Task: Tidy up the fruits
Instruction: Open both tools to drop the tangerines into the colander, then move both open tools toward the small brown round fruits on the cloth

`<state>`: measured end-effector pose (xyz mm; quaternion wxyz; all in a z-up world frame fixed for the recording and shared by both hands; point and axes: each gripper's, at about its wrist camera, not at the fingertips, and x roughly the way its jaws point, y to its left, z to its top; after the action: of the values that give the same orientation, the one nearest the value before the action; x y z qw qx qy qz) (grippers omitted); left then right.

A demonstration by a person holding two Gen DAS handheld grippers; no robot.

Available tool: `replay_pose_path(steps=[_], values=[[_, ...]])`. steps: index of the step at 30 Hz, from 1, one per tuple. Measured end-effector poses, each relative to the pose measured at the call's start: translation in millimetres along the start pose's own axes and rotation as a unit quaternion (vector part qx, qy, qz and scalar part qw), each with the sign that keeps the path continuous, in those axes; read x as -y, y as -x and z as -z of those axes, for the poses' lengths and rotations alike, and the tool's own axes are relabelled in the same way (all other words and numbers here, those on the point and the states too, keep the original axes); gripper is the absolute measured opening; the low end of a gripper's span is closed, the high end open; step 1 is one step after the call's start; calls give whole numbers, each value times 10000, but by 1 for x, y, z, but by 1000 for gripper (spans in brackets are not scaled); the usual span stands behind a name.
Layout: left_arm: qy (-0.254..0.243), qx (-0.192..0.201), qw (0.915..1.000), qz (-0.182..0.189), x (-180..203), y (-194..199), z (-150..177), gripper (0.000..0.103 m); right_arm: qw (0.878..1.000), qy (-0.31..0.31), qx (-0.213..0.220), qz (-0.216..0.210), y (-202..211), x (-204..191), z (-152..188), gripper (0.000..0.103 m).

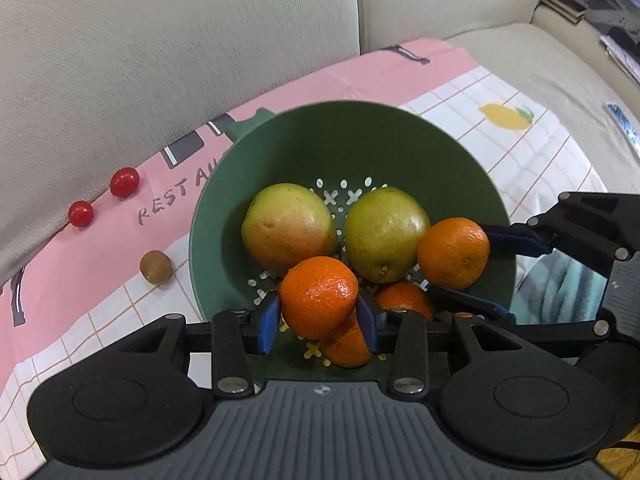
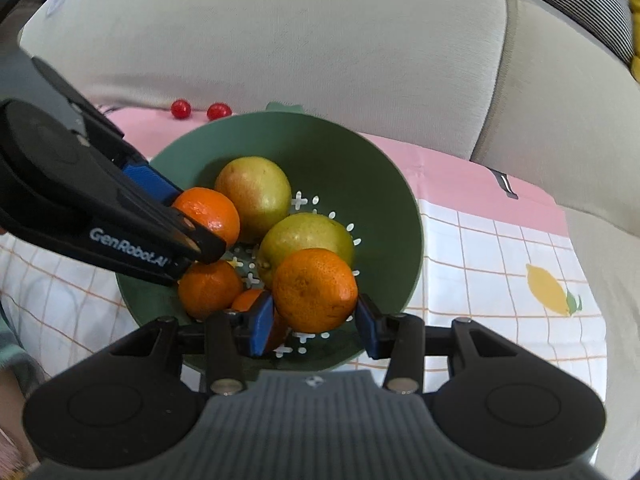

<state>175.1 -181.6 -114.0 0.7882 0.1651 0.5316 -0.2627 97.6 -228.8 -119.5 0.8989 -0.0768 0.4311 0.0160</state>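
1. Carrying two mandarins over the green colander (image 1: pixel 472 168): my left claw (image 1: pixel 318 312) is clamped on one mandarin (image 1: pixel 318 296), my right claw (image 2: pixel 316 322) on the other (image 2: pixel 316 288).
2. Next, I judge: lower, part the pads, let them settle by the pears (image 1: pixel 288 226).
3. Both claws tilt steeply down into the bowl, near each other.
4. Cherry tomatoes (image 1: pixel 124 182) wait on the cloth (image 1: pixel 500 128).

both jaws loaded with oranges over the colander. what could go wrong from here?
1. The left gripper and right gripper are crowded over one green colander; they could knock each other on release.
2. A dropped orange may land on the pears and roll or bruise them.
3. Fruit is piling at the near side; another orange might spill over the rim onto the cloth.
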Motion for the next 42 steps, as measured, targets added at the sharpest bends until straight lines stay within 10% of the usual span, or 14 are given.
replay_pose_path(steps=[42], values=[[32,242,9997,49,-14,24,6,68,9994,-243,174,-146,14,10,-8,54]])
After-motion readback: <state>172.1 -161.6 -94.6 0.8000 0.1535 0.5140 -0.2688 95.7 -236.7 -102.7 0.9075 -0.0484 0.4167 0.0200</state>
